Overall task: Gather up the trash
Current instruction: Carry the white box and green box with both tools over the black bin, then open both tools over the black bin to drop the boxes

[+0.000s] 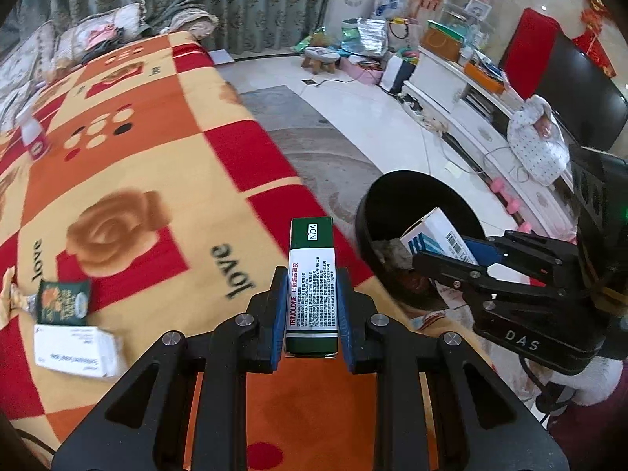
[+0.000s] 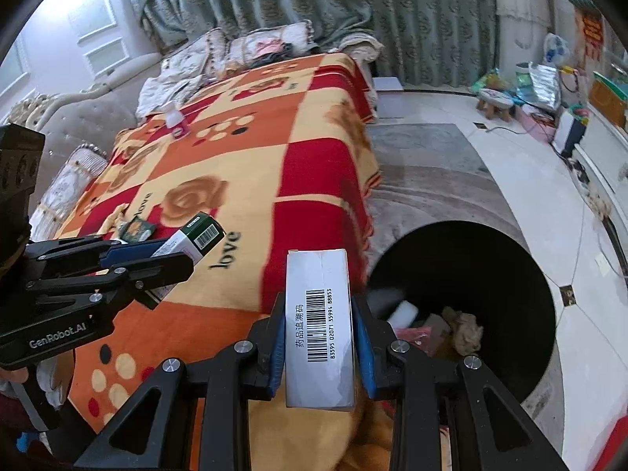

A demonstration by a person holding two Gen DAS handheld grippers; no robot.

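My left gripper (image 1: 311, 294) is shut on a green and white medicine box (image 1: 312, 274) above the blanket edge; it also shows in the right wrist view (image 2: 157, 259) with the box (image 2: 192, 239). My right gripper (image 2: 318, 322) is shut on a white box with a barcode (image 2: 318, 325), held beside the black trash bin (image 2: 530, 259). In the left wrist view this gripper (image 1: 443, 255) holds the white box (image 1: 435, 235) over the bin (image 1: 363, 212). The bin holds crumpled paper (image 2: 465, 331) and other trash.
On the red and orange blanket (image 1: 157, 125) lie a white box (image 1: 74, 349), a green packet (image 1: 62, 302), a wrapper (image 1: 11, 298) and a small white bottle (image 1: 33, 133). A grey rug (image 2: 424, 165) and tiled floor lie right of the bed; a TV cabinet (image 1: 463, 94) stands beyond.
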